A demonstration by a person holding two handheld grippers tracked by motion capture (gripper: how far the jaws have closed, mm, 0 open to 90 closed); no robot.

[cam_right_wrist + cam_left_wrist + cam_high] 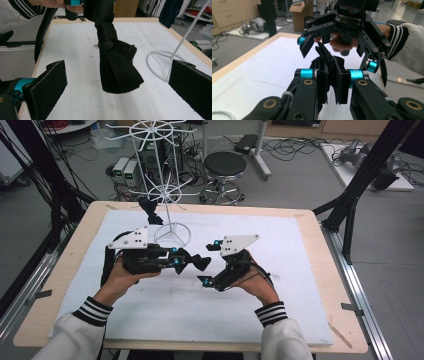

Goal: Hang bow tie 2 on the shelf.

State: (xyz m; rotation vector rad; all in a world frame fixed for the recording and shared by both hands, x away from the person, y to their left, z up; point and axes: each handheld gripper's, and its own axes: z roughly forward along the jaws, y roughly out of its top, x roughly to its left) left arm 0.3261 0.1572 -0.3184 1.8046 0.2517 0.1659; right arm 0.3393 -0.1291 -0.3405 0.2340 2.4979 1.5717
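Black bow tie [196,261] held up off the table, approx mid-table, between the two grippers. Pleated fabric w/ a knot in the centre. One wing is pinched flat in the left gripper [181,261]; jaws pressed together on it, pads tight on the cloth in left gripper view [331,83]. Other wing hangs free, fanning out toward the right gripper [211,265].

In right gripper view the bow [115,65] dangles centre-frame, knot above, free wing flared below, not touching either pad. Right gripper [120,85] jaws spread wide, one pad each side of the bow, well apart from it; nothing gripped. In left gripper view the right gripper [339,58] faces the camera just beyond the bow, jaws open, hand [342,43] behind it, striped cuff visible.

Left hand [122,275] and right hand [257,282] come in from the bottom edge, white sleeves w/ black-striped cuffs. Grey three-cornered plate on top of each gripper.

White wire rack [167,180] stands just beyond the grippers, ring base on the white mat [280,270]. A second dark bow [149,211] hangs on the rack's lower tier, left of the pole. Mat covers most of the wooden table [320,250]. Black stool [225,167] on floor behind table.
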